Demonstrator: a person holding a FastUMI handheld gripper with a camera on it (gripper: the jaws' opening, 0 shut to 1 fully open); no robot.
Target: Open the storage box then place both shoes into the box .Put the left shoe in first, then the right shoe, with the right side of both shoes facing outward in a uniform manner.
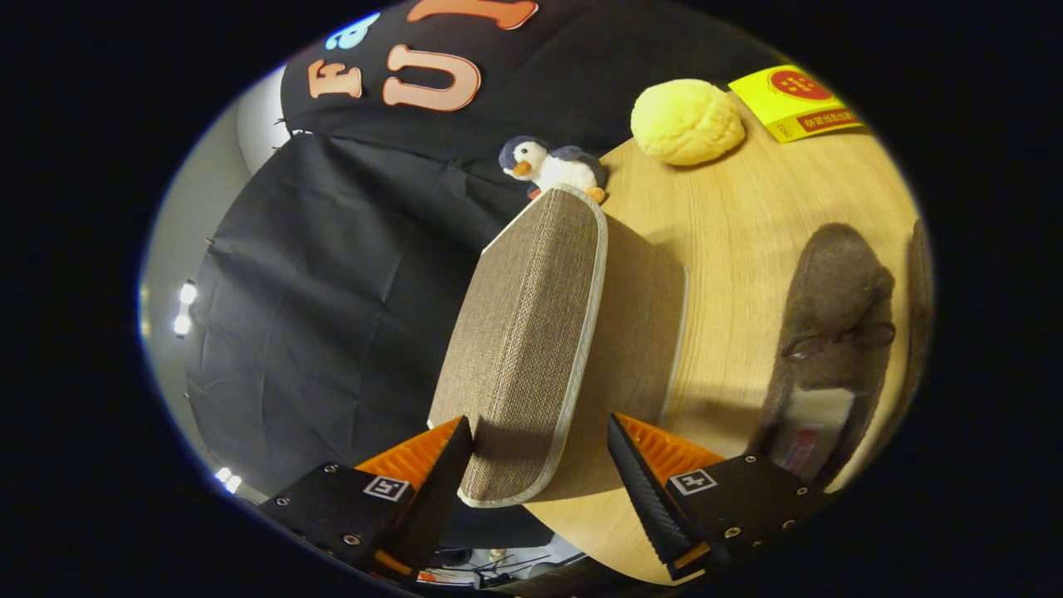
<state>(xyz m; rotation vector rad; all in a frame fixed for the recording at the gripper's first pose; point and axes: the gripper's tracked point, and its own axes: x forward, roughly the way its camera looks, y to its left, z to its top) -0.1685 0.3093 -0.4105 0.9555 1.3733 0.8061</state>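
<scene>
Woven-fabric storage box (pixel 531 332) sitting between widely parted gripper (pixel 540 453) fingers, one finger (pixel 453 473) touching its lid edge. Gripping nothing firmly, rolled sideways relative to wooden table (pixel 747 232). Brown shoe (pixel 830 316) lying beside box.

We note coarse woven cloth on the storage box lid (pixel 523 332), matt, with smooth pale piping. Worktop (pixel 747 216): light wood grain, satin. Shoe (pixel 830 316): fuzzy, suede-like. Penguin toy (pixel 548 166): plush.
</scene>
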